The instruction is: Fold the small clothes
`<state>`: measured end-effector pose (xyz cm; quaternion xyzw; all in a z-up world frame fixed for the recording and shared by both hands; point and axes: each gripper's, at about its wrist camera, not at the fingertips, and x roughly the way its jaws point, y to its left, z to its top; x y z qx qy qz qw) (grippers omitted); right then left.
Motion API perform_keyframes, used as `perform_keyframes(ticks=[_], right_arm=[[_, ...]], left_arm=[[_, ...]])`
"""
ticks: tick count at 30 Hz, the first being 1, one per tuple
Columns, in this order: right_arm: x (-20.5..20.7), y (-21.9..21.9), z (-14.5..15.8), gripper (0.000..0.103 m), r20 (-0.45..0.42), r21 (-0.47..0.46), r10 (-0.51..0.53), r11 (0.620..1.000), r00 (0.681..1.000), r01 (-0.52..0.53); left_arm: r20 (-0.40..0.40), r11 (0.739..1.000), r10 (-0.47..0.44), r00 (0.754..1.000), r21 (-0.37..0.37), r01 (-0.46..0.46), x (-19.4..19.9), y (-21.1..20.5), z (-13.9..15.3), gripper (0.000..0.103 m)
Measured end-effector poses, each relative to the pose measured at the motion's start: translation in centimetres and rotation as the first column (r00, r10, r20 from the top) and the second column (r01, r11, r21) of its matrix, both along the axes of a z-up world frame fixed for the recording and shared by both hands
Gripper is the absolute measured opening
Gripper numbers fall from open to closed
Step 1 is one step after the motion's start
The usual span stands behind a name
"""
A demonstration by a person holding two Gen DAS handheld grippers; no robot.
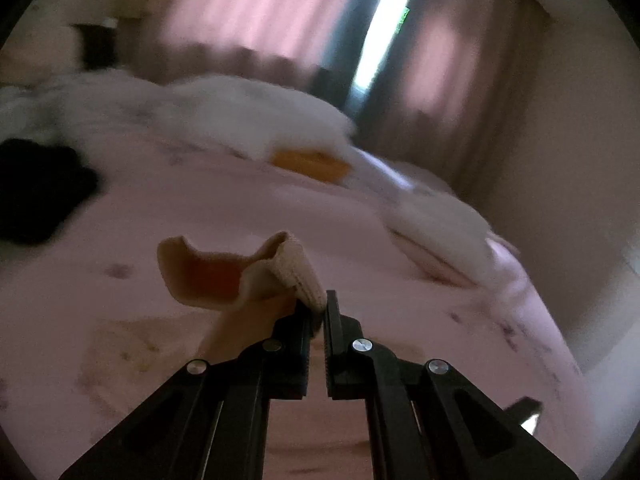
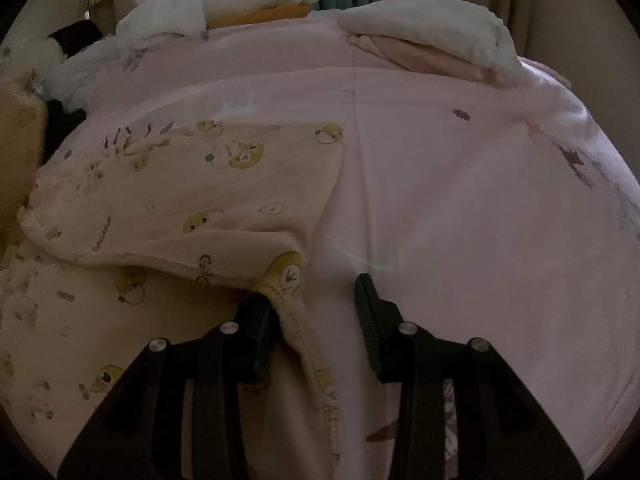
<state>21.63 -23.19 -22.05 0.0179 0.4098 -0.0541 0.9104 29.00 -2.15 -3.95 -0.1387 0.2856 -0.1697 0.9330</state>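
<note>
In the left wrist view my left gripper (image 1: pixel 318 308) is shut on the ribbed cream edge of a small garment (image 1: pixel 240 276), which hangs lifted above the pink bedsheet (image 1: pixel 200 208); the picture is blurred. In the right wrist view the pale pink garment with yellow animal prints (image 2: pixel 200 200) lies partly folded on the sheet (image 2: pixel 460 200). Its hem with a yellow patch (image 2: pixel 286 276) runs between the fingers of my right gripper (image 2: pixel 310 292), close to the left finger. The right jaws stand apart and do not press on the cloth.
White pillows (image 2: pixel 432 28) and an orange cushion (image 2: pixel 260 14) lie at the head of the bed. A dark bundle (image 1: pixel 36 192) sits on the left. Curtains (image 1: pixel 256 8) hang behind, and the bed's edge (image 2: pixel 616 200) drops off on the right.
</note>
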Motion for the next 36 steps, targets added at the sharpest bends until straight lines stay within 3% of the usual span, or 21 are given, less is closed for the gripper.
perform_keyframes(ticks=[3,6,9,11,13,14,15,17,18,21,24,25,27,30,31,33,34,36], right_arm=[[0.0,0.1,0.0,0.038,0.003,-0.003,0.0,1.0,1.0,0.0],[-0.1,0.0,0.0,0.038,0.008,0.006,-0.002,1.0,1.0,0.002],[-0.1,-0.5,0.0,0.039,0.012,0.037,-0.003,0.999,1.0,0.002],[-0.2,-0.7,0.0,0.039,0.015,0.056,-0.003,0.998,1.0,0.002],[-0.2,-0.9,0.0,0.039,0.018,0.07,-0.004,0.998,1.0,0.003],[-0.2,-0.9,0.0,0.039,0.018,0.071,-0.004,0.997,1.0,0.003],[-0.2,-0.9,0.0,0.039,0.017,0.072,-0.004,0.997,1.0,0.002],[-0.1,-0.9,0.0,0.039,0.017,0.074,-0.004,0.997,1.0,0.003],[-0.1,-0.9,0.0,0.039,0.017,0.075,-0.004,0.997,1.0,0.003],[-0.2,-0.8,0.1,0.039,0.017,0.072,-0.004,0.997,1.0,0.003],[-0.2,-0.7,0.1,0.039,0.016,0.072,-0.004,0.997,1.0,0.003],[-0.2,-0.7,0.1,0.039,0.015,0.073,-0.004,0.997,1.0,0.003],[-0.2,-0.7,0.1,0.039,0.014,0.069,-0.004,0.998,1.0,0.003],[-0.3,-0.8,0.1,0.039,0.014,0.068,-0.003,0.998,1.0,0.002],[-0.2,-0.7,0.1,0.039,0.013,0.066,-0.003,0.998,1.0,0.002],[-0.1,-0.6,0.0,0.04,0.011,0.061,-0.003,0.998,1.0,0.002],[-0.1,-0.7,0.0,0.04,0.011,0.059,-0.002,0.998,1.0,0.002],[0.0,-0.7,0.0,0.04,0.01,0.058,-0.002,0.998,1.0,0.002]], left_arm=[[-0.105,0.988,-0.14,0.985,-0.085,0.131,2.1,-5.9,-3.6,0.003],[-0.189,0.98,-0.2,0.961,-0.031,0.198,2.9,-10.1,-7.5,0.003],[-0.27,0.972,-0.229,0.935,-0.014,0.235,3.1,-11.7,-10.2,0.003],[-0.362,0.97,-0.24,0.9,-0.064,0.233,3.9,-11.4,-11.5,0.005],[-0.432,0.949,-0.314,0.846,-0.142,0.28,4.3,-11.2,-11.9,0.012],[-0.429,0.946,-0.323,0.843,-0.148,0.288,3.7,-11.1,-11.5,0.013],[-0.412,0.948,-0.318,0.854,-0.14,0.286,3.5,-10.6,-10.7,0.015],[-0.362,0.944,-0.329,0.872,-0.139,0.299,2.6,-9.6,-8.7,0.038],[-0.337,0.936,-0.351,0.874,-0.155,0.317,1.9,-9.5,-7.6,0.042],[-0.246,0.912,-0.395,0.885,-0.215,0.348,0.0,-7.5,-4.5,0.043],[-0.212,0.947,-0.302,0.929,-0.179,0.267,-0.5,-5.0,-3.6,0.05],[-0.225,0.971,-0.227,0.948,-0.123,0.204,-0.5,-3.7,-3.9,0.05],[-0.26,0.992,-0.127,0.957,-0.032,0.123,-0.2,-2.3,-5.3,0.05],[-0.386,0.998,0.034,0.922,0.058,-0.013,0.4,1.5,-9.6,0.05],[-0.423,0.998,0.069,0.903,0.04,-0.057,0.2,3.5,-11.3,0.05],[-0.443,0.997,0.065,0.894,-0.013,-0.079,-1.0,5.9,-13.0,0.05],[-0.446,0.996,0.05,0.894,-0.046,-0.079,-1.4,6.7,-13.7,0.05],[-0.398,0.997,0.016,0.917,-0.065,-0.045,-2.1,6.8,-14.3,0.047]])
